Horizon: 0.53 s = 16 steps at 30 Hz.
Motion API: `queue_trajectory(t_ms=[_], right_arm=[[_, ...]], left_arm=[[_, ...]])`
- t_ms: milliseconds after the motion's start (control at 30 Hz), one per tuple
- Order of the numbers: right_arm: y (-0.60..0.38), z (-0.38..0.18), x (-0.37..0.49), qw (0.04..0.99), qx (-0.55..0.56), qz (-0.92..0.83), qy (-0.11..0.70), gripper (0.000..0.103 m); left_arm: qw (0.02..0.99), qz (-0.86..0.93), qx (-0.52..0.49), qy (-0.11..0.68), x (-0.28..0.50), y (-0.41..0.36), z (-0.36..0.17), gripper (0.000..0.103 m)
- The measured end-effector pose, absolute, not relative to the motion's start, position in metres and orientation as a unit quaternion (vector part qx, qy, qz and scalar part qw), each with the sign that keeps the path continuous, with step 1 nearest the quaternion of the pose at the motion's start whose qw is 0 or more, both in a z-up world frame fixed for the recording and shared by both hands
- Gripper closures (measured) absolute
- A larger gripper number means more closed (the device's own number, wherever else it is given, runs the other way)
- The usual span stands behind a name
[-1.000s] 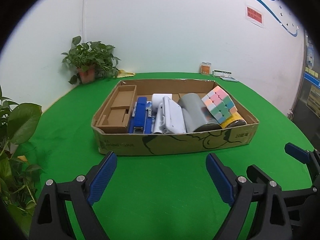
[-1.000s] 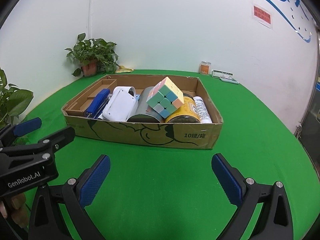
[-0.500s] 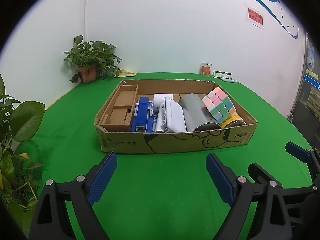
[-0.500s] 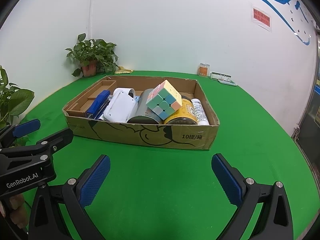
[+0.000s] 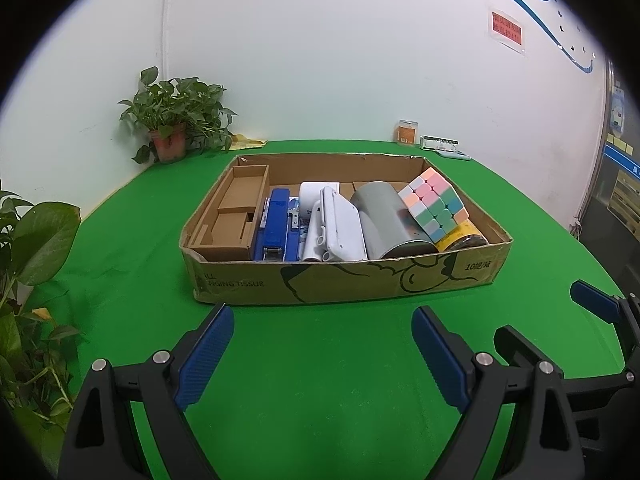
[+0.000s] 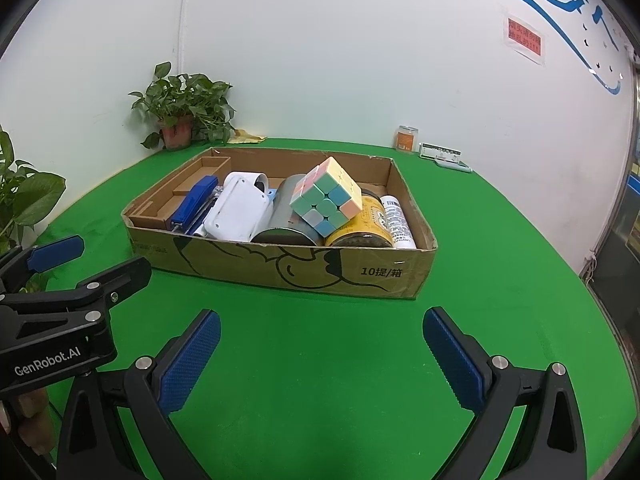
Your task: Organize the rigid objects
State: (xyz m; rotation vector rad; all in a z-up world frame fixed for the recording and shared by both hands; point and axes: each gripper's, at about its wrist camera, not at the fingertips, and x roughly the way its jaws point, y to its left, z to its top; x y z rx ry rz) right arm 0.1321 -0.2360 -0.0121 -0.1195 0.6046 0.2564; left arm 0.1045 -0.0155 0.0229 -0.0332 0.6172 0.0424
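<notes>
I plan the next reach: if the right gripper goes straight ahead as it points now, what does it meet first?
Probably the near wall of the box. The right gripper is open over bare green table; nothing lies between, though depth is unclear.

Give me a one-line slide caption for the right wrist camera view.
Open right tongs face a cardboard box holding a pastel puzzle cube atop a gray can and a yellow jar.
</notes>
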Motion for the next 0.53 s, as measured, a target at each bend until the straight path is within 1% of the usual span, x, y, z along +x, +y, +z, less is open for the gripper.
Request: queue_trajectory(t_ms=[300,533], right_arm=[[-0.2310,-0.0121,0.1325,0.945,-0.061,0.124,0.297,0.001],[-0.2299,-0.0116,0.1366,0.946,-0.058,0.127,0.293,0.001]], left_arm=[[0.952,0.020,-0.019,0.305,0.1067,-0.0128,0.0223,0.012],[0.957,-0.006,-0.012,0.291,0.1115,-0.0102,0.0257,0.012]])
